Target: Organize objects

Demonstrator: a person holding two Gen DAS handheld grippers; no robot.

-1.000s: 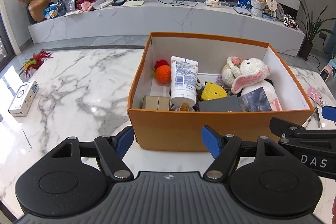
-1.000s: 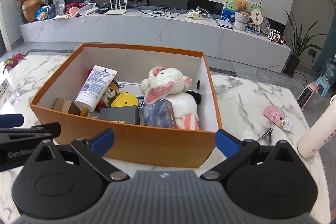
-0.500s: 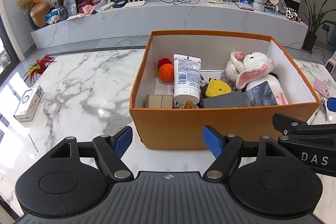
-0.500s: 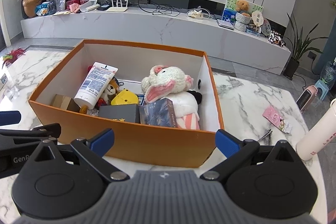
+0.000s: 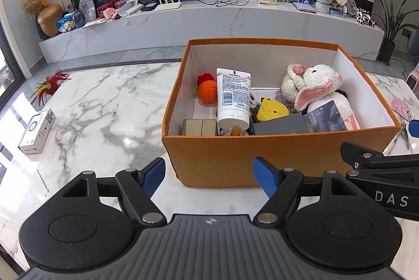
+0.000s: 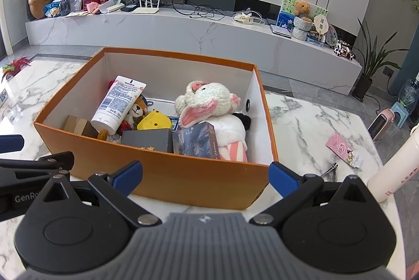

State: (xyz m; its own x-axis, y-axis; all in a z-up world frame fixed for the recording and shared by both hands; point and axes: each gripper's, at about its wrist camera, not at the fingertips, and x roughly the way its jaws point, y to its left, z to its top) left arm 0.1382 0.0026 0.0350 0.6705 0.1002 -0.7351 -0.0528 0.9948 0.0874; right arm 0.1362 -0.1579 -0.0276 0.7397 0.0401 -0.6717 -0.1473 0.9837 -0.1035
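An orange cardboard box (image 5: 277, 156) (image 6: 162, 175) stands on the marble table. Inside lie a white lotion tube (image 5: 233, 96) (image 6: 117, 104), a crocheted orange ball (image 5: 207, 91), a white knitted bunny (image 5: 311, 83) (image 6: 207, 101), a yellow toy (image 5: 271, 109) (image 6: 154, 121), a dark grey box (image 5: 280, 124) (image 6: 146, 139) and a dark book (image 5: 324, 117) (image 6: 196, 139). My left gripper (image 5: 209, 176) hangs open in front of the box's near left corner, empty. My right gripper (image 6: 205, 175) is open before the near wall, empty.
A small white carton (image 5: 36, 130) and a red feather toy (image 5: 49, 83) lie on the table's left. On the right are a pink card (image 6: 343, 149), nail clippers (image 6: 331, 170) and a cream bottle (image 6: 395, 170). A long marble shelf (image 5: 209, 17) runs behind.
The left wrist view has rolled slightly and its jaws stand a touch wider. The box and its contents have not moved; the right gripper is still.
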